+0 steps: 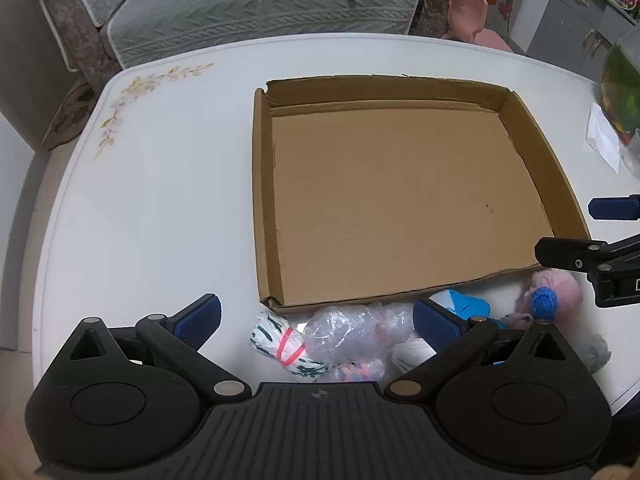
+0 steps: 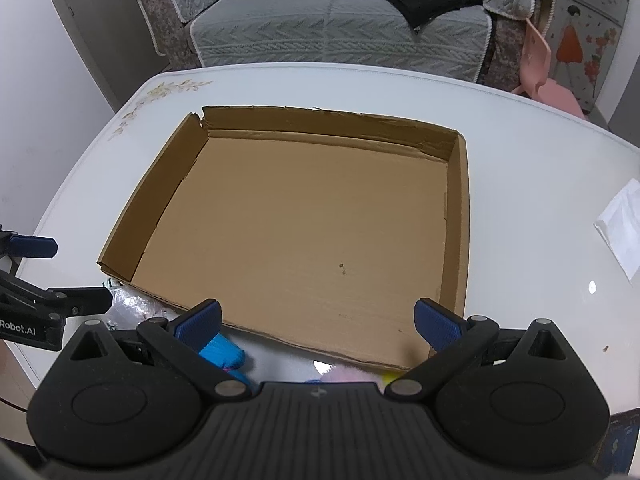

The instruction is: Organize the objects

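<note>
A shallow empty cardboard tray [image 1: 524, 160] lies on the white table; it also shows in the right wrist view [image 2: 456, 216]. Small items lie in a row along its near edge: a white patterned roll with a pink band [image 1: 280, 344], a clear plastic bag [image 1: 344, 332], a light blue item [image 1: 468, 304], a pink fluffy toy [image 1: 560, 288] with a blue knitted ball [image 1: 542, 300]. My left gripper [image 1: 316, 320] is open and empty, just above the roll and bag. My right gripper [image 2: 318, 320] is open and empty over the tray's near edge; the blue item [image 2: 222, 352] lies under its left finger.
The round white table [image 1: 160, 200] ends close at left and front. A white paper packet [image 2: 624, 224] lies at the right. A green-tinted glass bowl [image 1: 624, 84] stands at the far right. A grey sofa [image 2: 320, 20] and a pink chair [image 2: 540, 72] stand beyond the table.
</note>
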`<state>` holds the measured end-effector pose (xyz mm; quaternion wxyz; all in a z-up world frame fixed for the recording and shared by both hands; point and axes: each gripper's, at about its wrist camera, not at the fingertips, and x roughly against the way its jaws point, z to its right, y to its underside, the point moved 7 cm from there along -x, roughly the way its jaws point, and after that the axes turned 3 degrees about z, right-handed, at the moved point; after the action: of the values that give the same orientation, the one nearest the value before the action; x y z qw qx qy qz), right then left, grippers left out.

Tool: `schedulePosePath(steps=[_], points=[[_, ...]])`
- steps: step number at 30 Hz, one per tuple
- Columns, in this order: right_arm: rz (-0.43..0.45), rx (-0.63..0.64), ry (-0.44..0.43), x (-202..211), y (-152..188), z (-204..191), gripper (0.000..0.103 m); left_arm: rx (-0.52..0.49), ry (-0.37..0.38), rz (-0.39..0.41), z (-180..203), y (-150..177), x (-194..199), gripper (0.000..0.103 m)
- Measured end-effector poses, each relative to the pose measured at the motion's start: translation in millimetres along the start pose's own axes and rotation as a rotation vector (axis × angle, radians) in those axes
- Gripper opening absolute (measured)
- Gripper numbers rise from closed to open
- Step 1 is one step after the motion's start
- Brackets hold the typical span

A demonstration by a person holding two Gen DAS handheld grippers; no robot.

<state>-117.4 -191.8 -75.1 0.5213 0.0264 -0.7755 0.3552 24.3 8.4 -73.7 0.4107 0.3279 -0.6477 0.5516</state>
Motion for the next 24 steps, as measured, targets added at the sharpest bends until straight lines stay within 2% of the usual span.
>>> schedulePosePath(steps=[14, 18, 22, 24], points=[[-0.001, 0.002, -0.015, -0.5, 1.3, -3.7, 0.102, -0.032, 0.001, -0.012, -2.0, 1.1, -3.4, 0.102], [-0.001, 0.038, -0.066, 1.2, 3.3, -14.5, 0.102, -0.019, -0.008, -0.029, -13.5, 4.0, -6.3, 0.102], [-0.028, 0.132, -0.133, -3.1, 15.9, -41.0, 0.102, 0.002, -0.021, -0.048, -29.5, 8.5, -11.4, 0.102], [-0.052, 0.165, -0.156, -7.6, 22.4, -52.2, 0.098, -0.004, -0.036, -0.067, -36.6, 12.6, -16.9, 0.102]])
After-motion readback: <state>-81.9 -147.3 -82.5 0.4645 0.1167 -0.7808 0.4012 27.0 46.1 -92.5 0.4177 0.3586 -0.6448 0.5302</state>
